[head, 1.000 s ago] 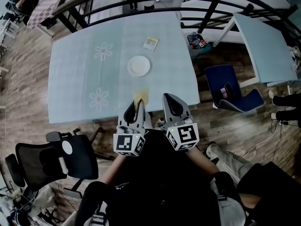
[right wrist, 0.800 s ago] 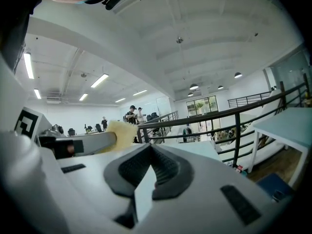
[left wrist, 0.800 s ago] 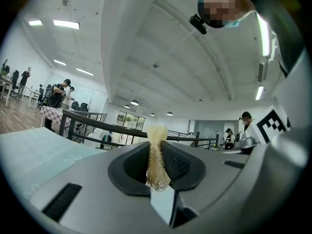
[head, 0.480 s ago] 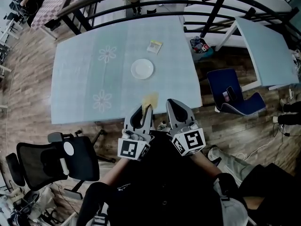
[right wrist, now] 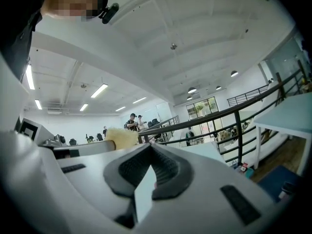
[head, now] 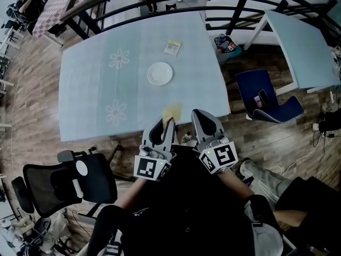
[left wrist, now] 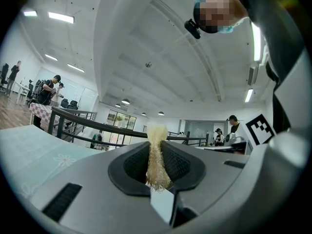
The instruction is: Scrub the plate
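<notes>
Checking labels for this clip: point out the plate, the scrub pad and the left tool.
plate (head: 160, 73): head view, centre.
scrub pad (left wrist: 156, 160): left gripper view, its clamped middle.
left tool (head: 165, 122): head view, between its fingertips.

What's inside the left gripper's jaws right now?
A yellowish scrub pad, clamped edge-on between the jaws of the left gripper, its top poking past the tips. Its faces pressed against the jaws are covered.

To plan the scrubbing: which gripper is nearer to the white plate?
Left. The left gripper, shut on a yellow scrub pad, sits straight below the plate in the head view. The right gripper is beside it, further off to the right.
</notes>
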A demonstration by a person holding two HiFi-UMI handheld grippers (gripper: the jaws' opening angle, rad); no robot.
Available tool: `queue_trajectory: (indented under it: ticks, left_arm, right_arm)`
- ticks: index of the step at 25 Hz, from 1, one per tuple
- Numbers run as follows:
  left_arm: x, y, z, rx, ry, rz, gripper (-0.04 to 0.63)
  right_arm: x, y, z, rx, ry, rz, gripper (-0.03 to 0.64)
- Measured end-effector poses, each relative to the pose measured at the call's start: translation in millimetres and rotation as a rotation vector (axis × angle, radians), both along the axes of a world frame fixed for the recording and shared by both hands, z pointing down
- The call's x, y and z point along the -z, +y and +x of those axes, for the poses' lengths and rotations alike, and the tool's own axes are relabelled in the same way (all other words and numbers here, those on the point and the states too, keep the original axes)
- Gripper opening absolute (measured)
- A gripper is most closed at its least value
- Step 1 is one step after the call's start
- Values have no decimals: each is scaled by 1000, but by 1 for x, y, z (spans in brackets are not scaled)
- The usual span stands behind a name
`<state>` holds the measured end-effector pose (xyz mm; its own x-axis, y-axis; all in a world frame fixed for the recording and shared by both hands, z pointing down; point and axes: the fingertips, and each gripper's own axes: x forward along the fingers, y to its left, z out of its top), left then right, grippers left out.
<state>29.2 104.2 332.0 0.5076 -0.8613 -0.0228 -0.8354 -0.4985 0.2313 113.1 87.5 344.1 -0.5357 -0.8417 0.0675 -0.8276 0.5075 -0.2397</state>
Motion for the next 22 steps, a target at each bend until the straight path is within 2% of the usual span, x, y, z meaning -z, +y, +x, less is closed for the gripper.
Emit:
queue_trajectory:
  ticks: [11,19,22]
  left_arm:
    - [-9,6,-2,24,8,-35,69]
    - [-12,3,-13,44,-29,-27,69]
    - [-10,4,-13,52,-18,-29,69]
  right_arm:
    - [-9,8,-4,28,33,-28,8]
    - [-7,4,-11,38,35,-17,8]
    - [-7,1,-13,48,25,-21,8]
